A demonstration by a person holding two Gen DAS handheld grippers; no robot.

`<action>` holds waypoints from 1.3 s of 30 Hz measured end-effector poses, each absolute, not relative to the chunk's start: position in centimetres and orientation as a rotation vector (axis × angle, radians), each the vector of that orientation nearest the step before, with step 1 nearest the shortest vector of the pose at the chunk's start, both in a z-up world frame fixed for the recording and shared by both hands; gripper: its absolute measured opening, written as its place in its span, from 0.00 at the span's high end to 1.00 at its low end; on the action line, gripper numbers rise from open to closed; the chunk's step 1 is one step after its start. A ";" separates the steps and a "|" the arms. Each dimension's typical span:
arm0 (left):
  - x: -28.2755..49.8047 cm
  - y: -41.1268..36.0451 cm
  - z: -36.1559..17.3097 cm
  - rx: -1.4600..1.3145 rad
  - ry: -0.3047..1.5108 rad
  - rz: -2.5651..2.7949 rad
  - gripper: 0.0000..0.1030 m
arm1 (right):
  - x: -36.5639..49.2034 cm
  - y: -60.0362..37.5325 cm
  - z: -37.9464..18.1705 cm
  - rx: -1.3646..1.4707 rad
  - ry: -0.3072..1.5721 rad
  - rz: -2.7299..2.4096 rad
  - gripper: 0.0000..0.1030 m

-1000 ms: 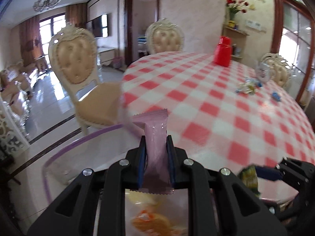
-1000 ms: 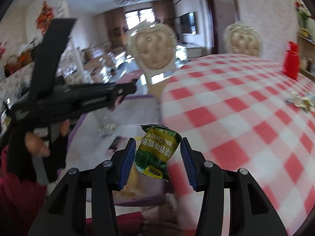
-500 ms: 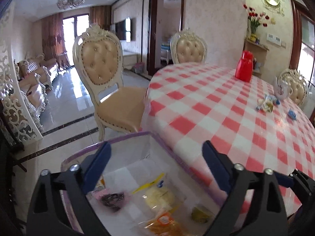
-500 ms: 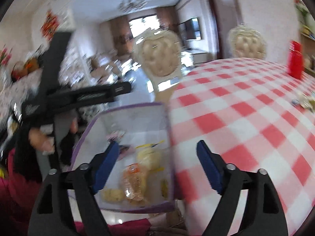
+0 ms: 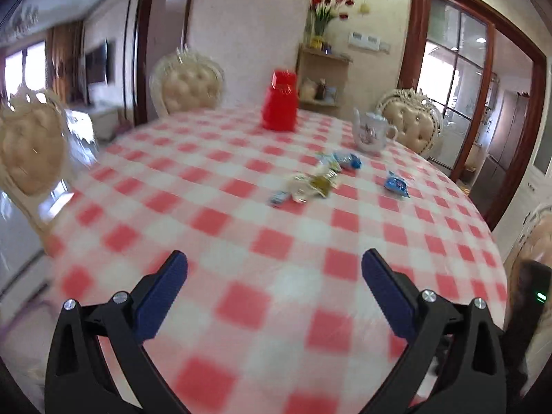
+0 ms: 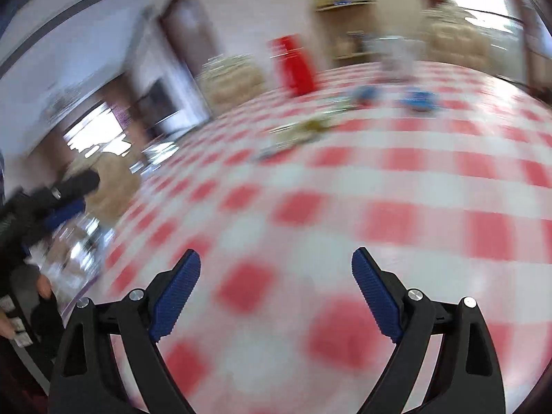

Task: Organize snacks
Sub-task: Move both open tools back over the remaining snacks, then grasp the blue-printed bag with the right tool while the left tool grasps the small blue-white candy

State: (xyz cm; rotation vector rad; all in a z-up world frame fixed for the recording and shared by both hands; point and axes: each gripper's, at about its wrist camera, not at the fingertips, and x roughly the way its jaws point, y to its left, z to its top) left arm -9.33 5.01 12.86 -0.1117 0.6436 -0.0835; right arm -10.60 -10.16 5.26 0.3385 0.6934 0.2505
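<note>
My left fingers (image 5: 274,269) stood spread wide with nothing between the blue pads (image 5: 162,293); they had just been opening, and only the red-and-white checked bench (image 5: 241,303) showed in the gap. My right fingers (image 6: 276,269) were likewise apart and empty, having just been opening too, and pointed down over the same checked cloth, though that view was badly smeared. Farther out on the bench, well apart from both pairs of fingers, the loose snacks lay scattered: a small cluster of green and pale wrappers (image 5: 312,184), a little blue packet (image 5: 279,197) just beside it on its left, another blue packet (image 5: 346,159) behind it, and one more blue packet (image 5: 396,184) off to the right. Beyond them a red jar (image 5: 280,100) stood upright near the far edge, with a white teapot (image 5: 371,131) to its right. Cream tufted chairs (image 5: 188,84) ringed the bench. At the left edge of the right view I could make out my other gripper and a clear container (image 6: 74,245) by the bench's rim, too blurred to read its contents
</note>
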 end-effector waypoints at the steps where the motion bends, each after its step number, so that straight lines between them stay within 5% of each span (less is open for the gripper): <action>1: -6.9 3.8 11.4 -0.133 0.675 -0.074 0.02 | -10.2 -11.7 5.1 0.344 0.691 0.220 0.16; 17: 9.5 -5.1 4.9 -0.256 0.625 -0.069 0.02 | 7.9 -27.2 2.0 0.511 0.751 -0.059 0.16; 27: 11.0 0.9 4.7 -0.400 0.609 0.056 0.02 | 20.4 -27.6 1.3 0.612 0.733 -0.117 0.16; 39: 13.0 6.5 3.5 -0.508 0.744 0.179 0.02 | 27.5 -23.4 -0.5 0.274 0.903 -0.203 0.15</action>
